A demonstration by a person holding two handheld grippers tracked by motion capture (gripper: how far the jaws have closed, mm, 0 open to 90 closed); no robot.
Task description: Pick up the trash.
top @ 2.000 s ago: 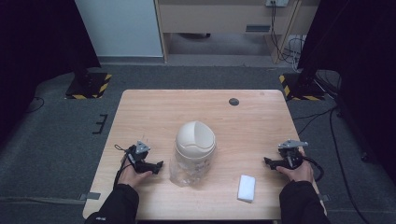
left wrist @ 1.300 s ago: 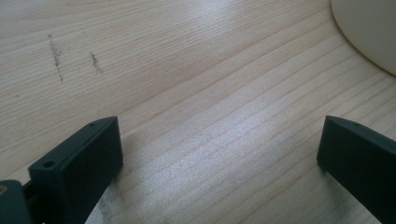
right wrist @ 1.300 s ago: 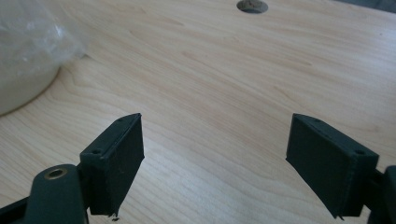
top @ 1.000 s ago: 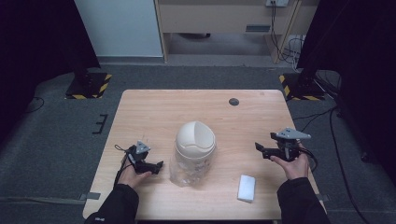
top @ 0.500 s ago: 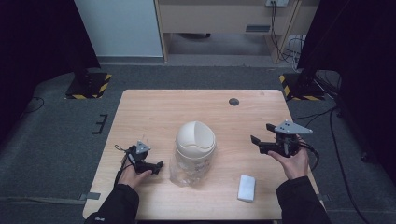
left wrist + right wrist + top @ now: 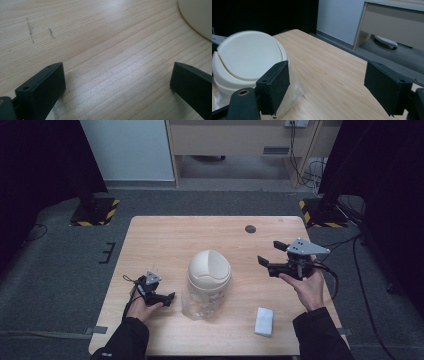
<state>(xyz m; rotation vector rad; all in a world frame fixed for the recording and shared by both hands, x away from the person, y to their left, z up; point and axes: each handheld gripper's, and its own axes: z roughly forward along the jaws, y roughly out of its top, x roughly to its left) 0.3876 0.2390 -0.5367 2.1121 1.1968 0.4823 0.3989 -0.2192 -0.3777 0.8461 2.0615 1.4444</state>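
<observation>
A small bin with a clear body and a cream domed swing lid [image 6: 209,270] stands upright in the middle of the wooden table [image 6: 170,240]. My left gripper [image 6: 168,298] rests on the table just left of the bin, open, with bare wood between its jaws [image 6: 117,82]; the lid's edge [image 6: 197,17] shows at the top right of the left gripper view. My right gripper [image 6: 270,253] is held above the table to the right of the bin, open and pointing at it. The cream lid [image 6: 247,57] sits behind the left jaw in the right gripper view, my right gripper [image 6: 327,87] holding nothing.
A white rectangular block [image 6: 263,321] lies near the front right of the table. A small dark disc [image 6: 250,229] sits near the far edge. Beyond the table are a grey floor, a pale cabinet [image 6: 235,140] and black stands with cables at both sides.
My right gripper has risen off the table and moved forward and left toward the bin. The left gripper, the bin and the white block have stayed put.
</observation>
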